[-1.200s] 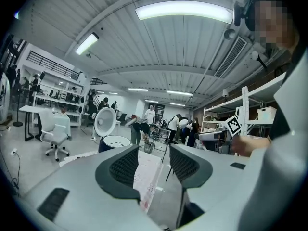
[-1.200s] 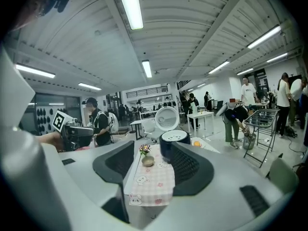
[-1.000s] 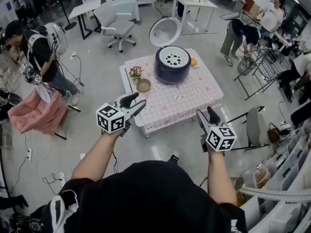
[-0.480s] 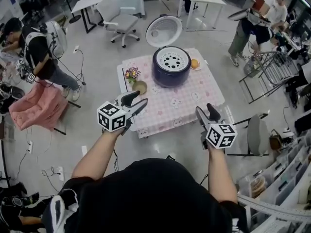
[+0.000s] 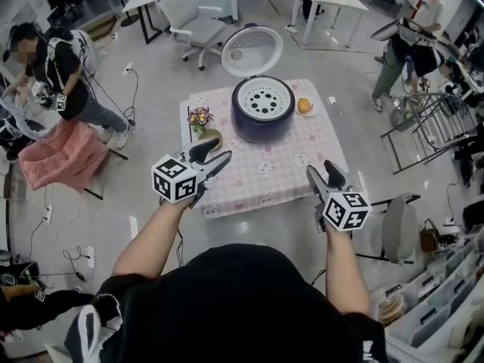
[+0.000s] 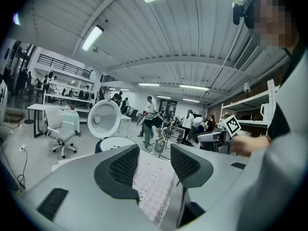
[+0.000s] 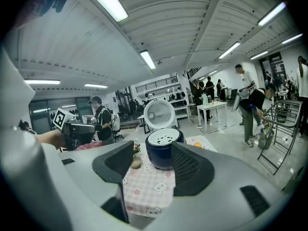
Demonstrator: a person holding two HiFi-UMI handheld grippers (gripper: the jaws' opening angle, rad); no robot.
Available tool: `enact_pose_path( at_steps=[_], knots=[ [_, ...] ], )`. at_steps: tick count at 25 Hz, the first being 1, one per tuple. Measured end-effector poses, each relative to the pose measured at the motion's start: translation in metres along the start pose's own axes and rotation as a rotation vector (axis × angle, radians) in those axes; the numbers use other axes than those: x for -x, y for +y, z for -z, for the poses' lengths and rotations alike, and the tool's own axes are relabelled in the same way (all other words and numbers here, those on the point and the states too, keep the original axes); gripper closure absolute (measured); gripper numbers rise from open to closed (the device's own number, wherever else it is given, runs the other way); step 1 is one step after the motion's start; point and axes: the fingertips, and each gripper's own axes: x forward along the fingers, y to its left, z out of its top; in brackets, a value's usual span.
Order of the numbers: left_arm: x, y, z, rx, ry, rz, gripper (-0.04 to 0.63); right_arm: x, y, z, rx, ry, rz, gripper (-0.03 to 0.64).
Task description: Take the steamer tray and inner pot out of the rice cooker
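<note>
— Pink-checked cloth-covered worktop point(image 5: 287, 184) ahead, dark blue round rice cooker point(image 5: 261, 123) toward its far side, white lid point(image 5: 252, 50) up.
— White perforated steamer tray point(image 5: 262, 99) seated in the top; inner pot hidden beneath. Probably light, stiff, slick; best pinched at the rim.
— Gaping and empty, both: left tongs point(image 5: 214, 157), right tongs point(image 5: 321, 174), well short of the cooker.

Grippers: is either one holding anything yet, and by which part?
Nothing is held. The left gripper and right gripper both have jaws apart and empty, short of the table. The steamer tray sits untouched in the rice cooker.
</note>
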Motion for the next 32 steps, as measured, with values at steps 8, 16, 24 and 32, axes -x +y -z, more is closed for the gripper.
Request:
enact_pose_path(
  at_steps=[8, 16, 24, 32],
  knots=[
    [-0.034, -0.008, 0.0, 0.025, -0.001, -0.049, 0.37, -0.018, -0.036, -0.008, 0.015, 0.034, -0.065, 0.36],
    [-0.05, -0.007, 0.003, 0.038, 0.002, -0.073, 0.368, -0.028, -0.05, -0.009, 0.028, 0.065, -0.106, 0.359],
    [-0.061, 0.006, 0.011, 0.061, 0.015, -0.08, 0.368, -0.045, -0.053, -0.006, 0.034, 0.092, -0.132, 0.356],
    [-0.083, 0.039, 0.011, 0.084, 0.014, -0.067, 0.368, -0.086, -0.054, -0.016, 0.051, 0.119, -0.146, 0.356]
  ],
)
